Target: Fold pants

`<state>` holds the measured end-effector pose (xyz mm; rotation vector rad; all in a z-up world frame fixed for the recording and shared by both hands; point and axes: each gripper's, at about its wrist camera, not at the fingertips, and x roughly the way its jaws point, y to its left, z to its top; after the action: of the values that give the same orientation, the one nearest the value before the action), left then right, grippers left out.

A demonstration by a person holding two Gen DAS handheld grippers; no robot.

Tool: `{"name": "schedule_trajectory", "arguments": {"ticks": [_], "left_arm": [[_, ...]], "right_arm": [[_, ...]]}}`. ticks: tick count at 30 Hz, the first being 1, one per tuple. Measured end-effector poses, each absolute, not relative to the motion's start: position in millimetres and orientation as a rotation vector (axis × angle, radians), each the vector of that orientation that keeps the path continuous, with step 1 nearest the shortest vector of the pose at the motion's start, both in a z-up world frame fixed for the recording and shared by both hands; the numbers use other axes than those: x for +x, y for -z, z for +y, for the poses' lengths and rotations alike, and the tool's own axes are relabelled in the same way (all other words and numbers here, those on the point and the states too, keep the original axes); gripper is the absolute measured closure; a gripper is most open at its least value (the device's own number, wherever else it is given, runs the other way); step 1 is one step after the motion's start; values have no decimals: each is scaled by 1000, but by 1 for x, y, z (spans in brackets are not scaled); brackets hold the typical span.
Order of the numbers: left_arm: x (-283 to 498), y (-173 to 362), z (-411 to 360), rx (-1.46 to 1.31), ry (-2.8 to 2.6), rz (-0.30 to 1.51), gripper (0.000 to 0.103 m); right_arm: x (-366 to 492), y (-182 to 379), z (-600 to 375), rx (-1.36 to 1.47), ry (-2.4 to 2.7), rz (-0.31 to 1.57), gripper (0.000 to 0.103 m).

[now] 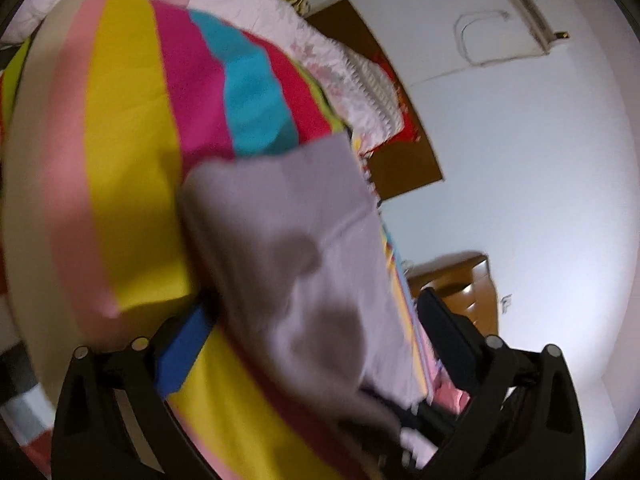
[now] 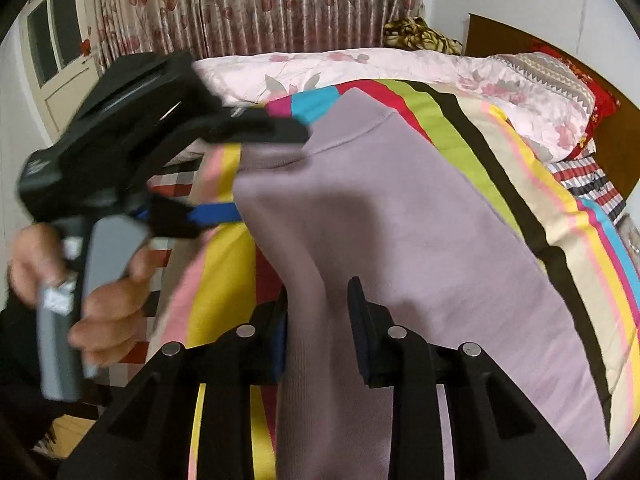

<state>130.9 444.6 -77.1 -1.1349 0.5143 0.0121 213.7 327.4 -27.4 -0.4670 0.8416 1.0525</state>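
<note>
The lilac-grey pants [image 2: 420,240] lie on a bed with a striped multicoloured sheet [image 2: 520,184]. In the right wrist view the pants drape toward me between my right gripper's [image 2: 318,312] fingers, which stand apart around the cloth. My left gripper [image 2: 248,178], held in a hand at the left, has its jaws wide apart around the raised edge of the pants. In the left wrist view the pants [image 1: 288,248] hang blurred across my left gripper [image 1: 308,328]; whether either gripper pinches the cloth cannot be told.
A pink floral quilt [image 2: 360,68] and patterned pillows [image 2: 560,80] lie at the bed's far side by a brown headboard [image 2: 500,36]. Floral curtains [image 2: 260,4] hang behind. A wooden nightstand [image 1: 460,280] stands by a white wall [image 1: 520,160].
</note>
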Motion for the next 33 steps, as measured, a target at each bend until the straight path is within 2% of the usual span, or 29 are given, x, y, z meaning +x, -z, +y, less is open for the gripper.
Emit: {"name": "schedule_trajectory", "arguments": {"ticks": [1,2,3,4,6,8,12,15,20,23,26,30,33], "left_arm": [[134,77,447,-1132,-18,510,26],[137,79,451,-1131,-34,521,43],[138,82,453,-1130,-54,532,59],[137,84,456,-1131,-69,541,67],[131,86,461,-1136,-56,529,82],[125,74,460,-1088,-73,513,85],[129,24,442,-879,-88,481,86],[137,-16,425,-757,-66,439,86],[156,-76,387,-669,16,366,91],[167,-111,335,-513,74,372,91],[184,-128,274,-384,178,405,92],[188,-123,174,-221,381,457,92],[178,-94,96,-153,565,537,93]], "right_arm": [[213,27,327,-464,-1061,857,58],[210,24,324,-462,-1060,870,31],[207,20,319,-455,-1059,862,18],[203,14,313,-439,-1063,841,11],[199,2,293,-375,-1071,824,11],[202,-2,270,-328,-1009,856,11],[211,10,224,-255,-884,957,11],[206,30,215,-306,-820,996,11],[186,33,225,-388,-761,945,9],[178,30,214,-362,-785,921,10],[176,9,172,-175,-820,894,10],[168,-23,82,48,-746,769,9],[155,-35,-13,223,-596,716,9]]}}
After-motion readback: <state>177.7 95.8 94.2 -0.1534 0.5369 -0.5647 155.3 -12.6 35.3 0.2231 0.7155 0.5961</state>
